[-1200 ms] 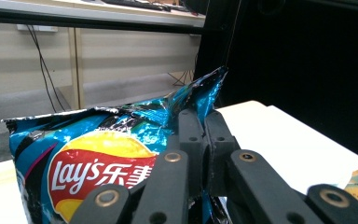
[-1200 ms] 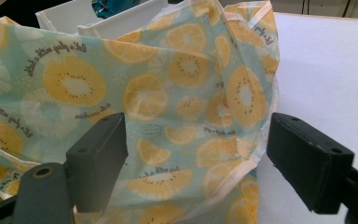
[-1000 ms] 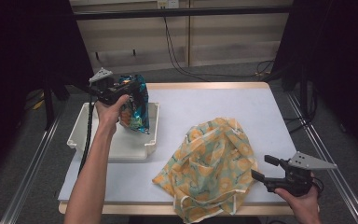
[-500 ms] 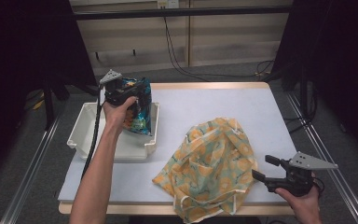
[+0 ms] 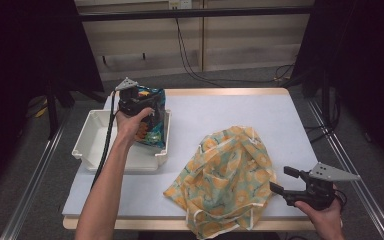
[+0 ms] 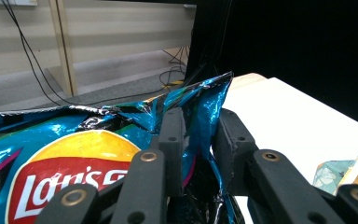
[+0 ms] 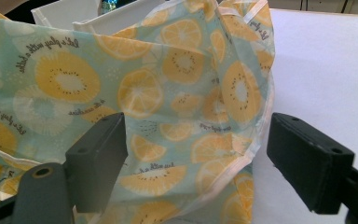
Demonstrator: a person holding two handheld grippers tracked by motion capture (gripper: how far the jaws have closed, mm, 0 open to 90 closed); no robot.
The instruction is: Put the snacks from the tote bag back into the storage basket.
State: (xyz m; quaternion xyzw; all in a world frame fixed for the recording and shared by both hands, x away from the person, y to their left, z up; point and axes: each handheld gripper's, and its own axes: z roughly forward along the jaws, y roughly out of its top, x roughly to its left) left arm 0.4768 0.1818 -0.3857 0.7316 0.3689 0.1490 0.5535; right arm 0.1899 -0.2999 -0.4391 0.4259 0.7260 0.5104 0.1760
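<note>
A blue Lay's chip bag (image 5: 159,125) stands upright at the right end of the white bin (image 5: 97,145). My left gripper (image 5: 150,111) is at the bag's top. In the left gripper view its jaws (image 6: 200,135) have just been opening, and the bag's (image 6: 74,154) crimped top edge stands loosely between them. An orange-and-teal citrus-print cloth (image 5: 225,175) lies crumpled at the table's front. My right gripper (image 5: 284,181) rests just right of the cloth with its jaws open. In the right gripper view the cloth's (image 7: 168,93) hemmed edge lies between the jaws (image 7: 196,154), and neither jaw touches it.
The white table (image 5: 240,110) has bare surface behind and to the right of the cloth. The bin's left part holds nothing. Metal rails (image 5: 35,165) run along both sides of the table. Cables (image 5: 190,55) lie on the floor behind.
The left hand has moved a little right and down with the chip bag, which now sits lower in the bin. The right gripper has kept still.
</note>
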